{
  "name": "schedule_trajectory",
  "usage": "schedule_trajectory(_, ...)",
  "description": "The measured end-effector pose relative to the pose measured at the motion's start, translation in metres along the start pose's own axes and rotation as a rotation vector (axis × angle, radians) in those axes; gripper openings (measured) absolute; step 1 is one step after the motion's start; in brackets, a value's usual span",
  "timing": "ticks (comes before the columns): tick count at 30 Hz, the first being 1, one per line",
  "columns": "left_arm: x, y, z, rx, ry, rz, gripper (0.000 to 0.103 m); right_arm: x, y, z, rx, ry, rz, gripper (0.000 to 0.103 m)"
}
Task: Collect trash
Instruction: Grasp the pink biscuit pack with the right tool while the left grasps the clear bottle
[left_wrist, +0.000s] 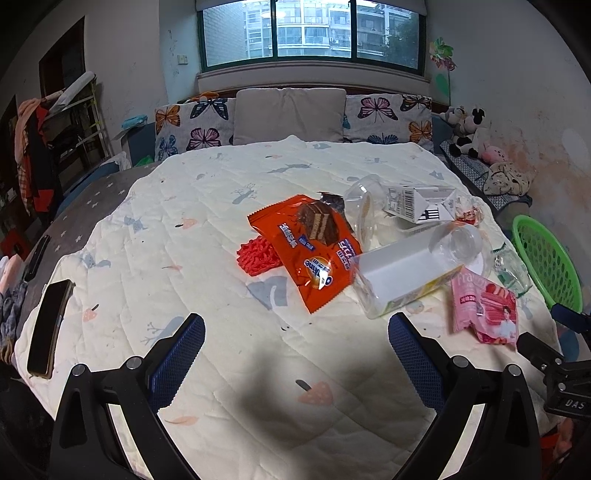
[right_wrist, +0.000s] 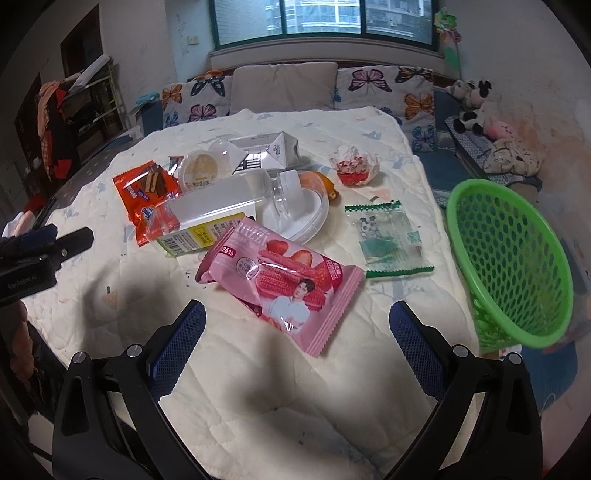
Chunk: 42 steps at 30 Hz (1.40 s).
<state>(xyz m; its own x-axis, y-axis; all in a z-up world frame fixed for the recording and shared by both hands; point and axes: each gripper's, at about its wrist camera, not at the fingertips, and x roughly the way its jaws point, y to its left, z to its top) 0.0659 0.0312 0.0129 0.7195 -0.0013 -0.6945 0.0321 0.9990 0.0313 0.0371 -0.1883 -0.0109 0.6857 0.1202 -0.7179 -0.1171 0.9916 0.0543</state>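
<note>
Phone (left_wrist: 50, 328) lies at the far left edge of the quilt (left_wrist: 192, 229), apart from the litter, so likely not trash. Left gripper (left_wrist: 296, 349) hovers low over bare quilt, fingers spread wide, holding nothing, aimed at the orange wrapper (left_wrist: 314, 243) which overlaps the clear bottle (left_wrist: 413, 269). Trash sits clustered mid-bed: white carton (right_wrist: 264, 151), pink wrapper (right_wrist: 288, 280) nearest the right gripper (right_wrist: 297, 338), also spread and empty, lined up on it. Green-edged clear packet (right_wrist: 389, 240) lies just right of that. Green basket (right_wrist: 509, 258) stands tilted off the bed's right edge, mouth toward the pile, empty inside, probably the drop spot.
</note>
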Motion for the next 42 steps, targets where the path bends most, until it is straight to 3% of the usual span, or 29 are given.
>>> schedule_trajectory(7,0.011,-0.003,0.006,0.048,0.009,-0.015,0.096,0.019,-0.002,0.012,-0.063,0.028,0.05,0.099)
schedule_trajectory(17,0.024,-0.016,0.018,0.141,0.012,-0.071,0.096,0.041,0.009,0.027,-0.271,0.086,0.14,0.099)
schedule_trajectory(26,0.042,-0.04,0.028,0.275,0.027,-0.119,0.096,0.066,0.018,0.021,-0.428,0.14,0.142,0.093)
schedule_trajectory(30,0.05,-0.057,0.034,0.337,0.029,-0.155,0.096,0.064,0.019,0.017,-0.441,0.135,0.133,0.084)
schedule_trajectory(42,0.075,-0.087,0.046,0.491,0.036,-0.259,0.096,0.045,0.004,0.016,-0.379,0.125,0.134,0.071)
